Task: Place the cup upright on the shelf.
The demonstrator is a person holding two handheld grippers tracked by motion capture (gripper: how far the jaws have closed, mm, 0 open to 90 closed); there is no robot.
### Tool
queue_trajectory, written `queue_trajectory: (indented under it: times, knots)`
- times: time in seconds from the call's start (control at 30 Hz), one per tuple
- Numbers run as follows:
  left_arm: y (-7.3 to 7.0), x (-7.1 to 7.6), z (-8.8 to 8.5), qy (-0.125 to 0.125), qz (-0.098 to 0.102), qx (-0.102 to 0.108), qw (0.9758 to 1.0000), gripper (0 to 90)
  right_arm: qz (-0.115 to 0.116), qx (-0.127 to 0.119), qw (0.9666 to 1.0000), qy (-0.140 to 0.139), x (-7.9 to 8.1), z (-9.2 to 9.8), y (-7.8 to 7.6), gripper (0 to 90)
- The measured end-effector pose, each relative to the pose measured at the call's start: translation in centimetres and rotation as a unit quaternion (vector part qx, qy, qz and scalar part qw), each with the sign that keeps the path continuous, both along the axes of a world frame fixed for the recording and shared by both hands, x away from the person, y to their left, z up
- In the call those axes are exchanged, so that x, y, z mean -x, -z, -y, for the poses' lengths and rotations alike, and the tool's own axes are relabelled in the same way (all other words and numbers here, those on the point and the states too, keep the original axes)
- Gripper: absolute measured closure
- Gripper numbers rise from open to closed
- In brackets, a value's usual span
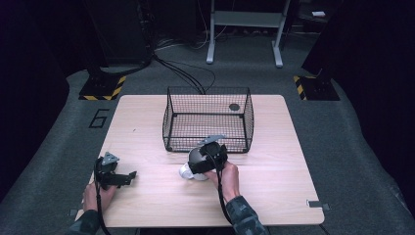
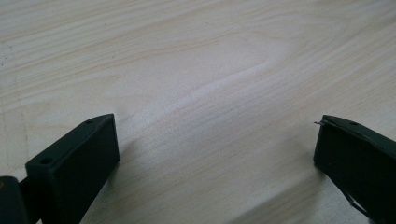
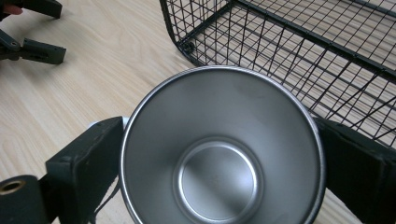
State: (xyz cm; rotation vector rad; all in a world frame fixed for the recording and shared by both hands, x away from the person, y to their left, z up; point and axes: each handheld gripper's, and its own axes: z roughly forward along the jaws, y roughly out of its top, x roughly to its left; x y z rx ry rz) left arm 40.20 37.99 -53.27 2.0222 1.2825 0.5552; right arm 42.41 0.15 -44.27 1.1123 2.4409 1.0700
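Note:
A steel cup [image 3: 219, 140] with a shiny inside fills the right gripper view, its mouth turned toward the camera. My right gripper [image 3: 219, 158] is shut on it, one black jaw pressed to each side of the wall. In the high view the cup [image 1: 188, 171] shows a white outside just above the wooden table [image 1: 274, 161], in front of the black wire basket [image 1: 208, 144], and the right gripper [image 1: 195, 165] holds it there. My left gripper [image 1: 128, 177] rests near the table's front left, open, with only bare wood between its jaws [image 2: 217, 140].
The wire basket [image 3: 280, 42] stands at the table's middle back, open at the top, with a small dark disc [image 1: 234, 106] inside its far right corner. The left gripper [image 3: 46, 29] appears at the upper left of the right gripper view. Cables and frame legs lie on the floor beyond.

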Motion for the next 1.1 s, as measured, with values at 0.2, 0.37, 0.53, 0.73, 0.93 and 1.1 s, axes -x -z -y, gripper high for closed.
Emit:
queue_trajectory:
  times: [0.2,0.37,0.53,0.73,0.93,1.1]
  knots:
    - [0.0,0.0,0.0,0.0,0.0,0.0,1.0,0.1,0.003,-0.001,1.0,-0.008,0.1,0.3,-0.2,5.9]
    - [0.0,0.0,0.0,0.0,0.0,0.0,1.0,0.1,0.006,0.003,0.9999,-0.009,0.3,0.3,-0.4,5.9]
    - [0.0,0.0,0.0,0.0,0.0,0.0,1.0,0.1,0.011,0.007,0.9999,-0.01,0.6,0.6,-1.0,5.9]
    - [0.0,0.0,0.0,0.0,0.0,0.0,1.0,0.1,0.014,0.006,0.9999,-0.002,0.9,1.0,-1.8,6.0]
    - [0.0,0.0,0.0,0.0,0.0,0.0,1.0,0.1,0.016,0.006,0.9999,-0.002,0.8,1.7,-2.7,6.0]
    - [0.0,0.0,0.0,0.0,0.0,0.0,1.0,0.1,0.014,0.001,0.9999,0.006,0.7,2.2,-3.1,6.0]
